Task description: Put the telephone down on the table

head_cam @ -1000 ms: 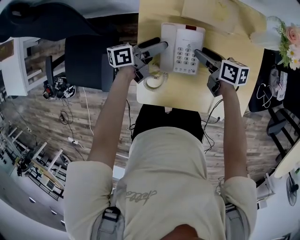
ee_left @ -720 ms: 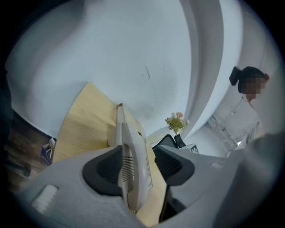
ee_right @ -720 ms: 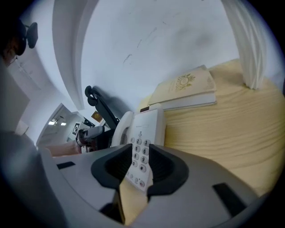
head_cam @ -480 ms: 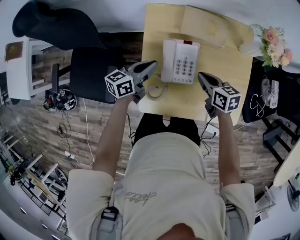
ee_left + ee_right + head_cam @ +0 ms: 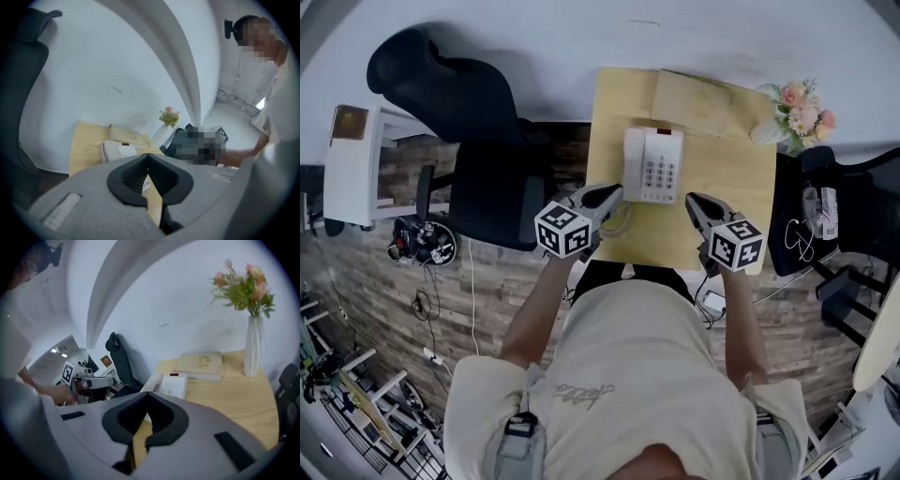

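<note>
The white telephone (image 5: 653, 165) lies flat on the small wooden table (image 5: 736, 187), keypad up, its coiled cord trailing off its near left corner. My left gripper (image 5: 615, 194) hovers above the table's near left edge, shut and empty, apart from the phone. My right gripper (image 5: 693, 202) hangs over the near right part of the table, also shut on nothing. The left gripper view shows the telephone (image 5: 117, 150) beyond the closed jaws. In the right gripper view the telephone (image 5: 169, 384) sits just past the closed jaws.
A tan book (image 5: 692, 101) lies at the table's far side, and a white vase of flowers (image 5: 795, 111) stands at its far right corner. A black office chair (image 5: 478, 141) stands left of the table. Cables and a dark chair (image 5: 834, 216) are on the right.
Both grippers have let go of the telephone's sides, shut, and lifted back toward me. The phone stays on the table.
</note>
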{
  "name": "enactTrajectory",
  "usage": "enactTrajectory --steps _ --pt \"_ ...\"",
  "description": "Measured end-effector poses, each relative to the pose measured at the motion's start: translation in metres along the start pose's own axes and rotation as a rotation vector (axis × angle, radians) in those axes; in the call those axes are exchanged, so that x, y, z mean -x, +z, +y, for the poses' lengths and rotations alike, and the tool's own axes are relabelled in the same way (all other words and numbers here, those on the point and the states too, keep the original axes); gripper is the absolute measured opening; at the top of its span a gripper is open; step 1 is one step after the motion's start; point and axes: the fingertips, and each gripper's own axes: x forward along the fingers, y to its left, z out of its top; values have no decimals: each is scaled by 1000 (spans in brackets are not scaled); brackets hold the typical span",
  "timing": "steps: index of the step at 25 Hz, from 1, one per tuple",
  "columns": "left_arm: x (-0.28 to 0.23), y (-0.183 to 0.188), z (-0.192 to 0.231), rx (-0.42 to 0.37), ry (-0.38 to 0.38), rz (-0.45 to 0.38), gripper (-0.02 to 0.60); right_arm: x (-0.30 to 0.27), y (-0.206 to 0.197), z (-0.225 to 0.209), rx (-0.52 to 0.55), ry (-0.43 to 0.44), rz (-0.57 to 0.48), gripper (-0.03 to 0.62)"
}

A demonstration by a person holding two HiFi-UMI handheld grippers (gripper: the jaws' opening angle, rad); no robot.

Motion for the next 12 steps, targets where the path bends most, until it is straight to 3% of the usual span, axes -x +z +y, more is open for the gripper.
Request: enactTrajectory --steps 6,12 --pt "20 41 -39 -203 53 -7 17 26 16 21 139 -37 -25 2" --pt "31 76 -79 -354 7 -35 17 63 61 43 186 -62 -156 2"
